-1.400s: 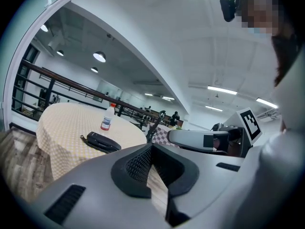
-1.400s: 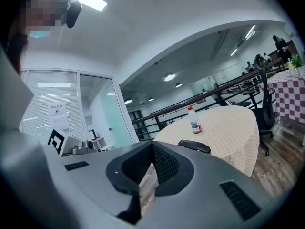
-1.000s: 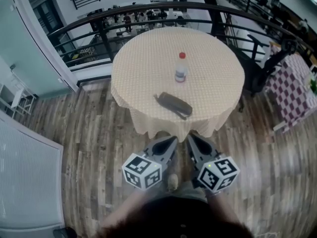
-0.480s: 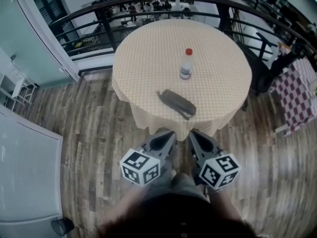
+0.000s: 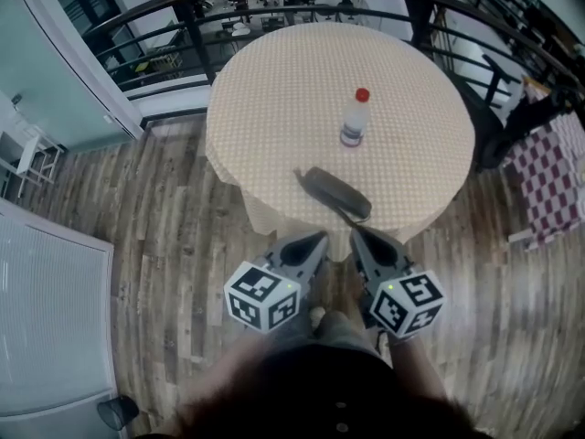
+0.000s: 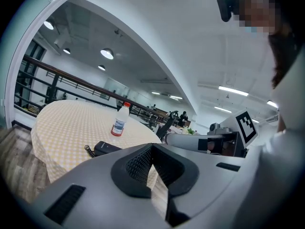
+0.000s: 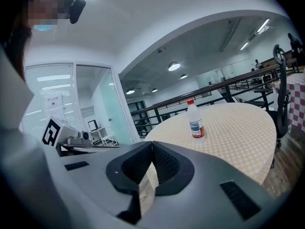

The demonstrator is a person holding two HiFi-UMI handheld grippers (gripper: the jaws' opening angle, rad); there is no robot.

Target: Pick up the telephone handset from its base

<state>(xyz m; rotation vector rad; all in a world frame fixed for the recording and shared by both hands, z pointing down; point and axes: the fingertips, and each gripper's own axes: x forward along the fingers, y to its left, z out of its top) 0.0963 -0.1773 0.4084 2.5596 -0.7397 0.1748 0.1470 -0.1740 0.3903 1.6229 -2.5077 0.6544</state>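
Both grippers are held low & close to the body, side by side, just short of the table (image 5: 274, 99) edge. Tips are pointed fwd & a bit down, marker cubes turned up.

L gripper (image 5: 318, 238): jaws are pressed together, nothing btwn them. R gripper (image 5: 358, 235): same, closed & empty.

The black telephone (image 5: 335, 194) is laid flat near the table's front edge, just ahead of both tips, not touched. Handset & base can't be told apart. A bottle (image 5: 354, 119) w/ red cap is stood upright behind it, apart.
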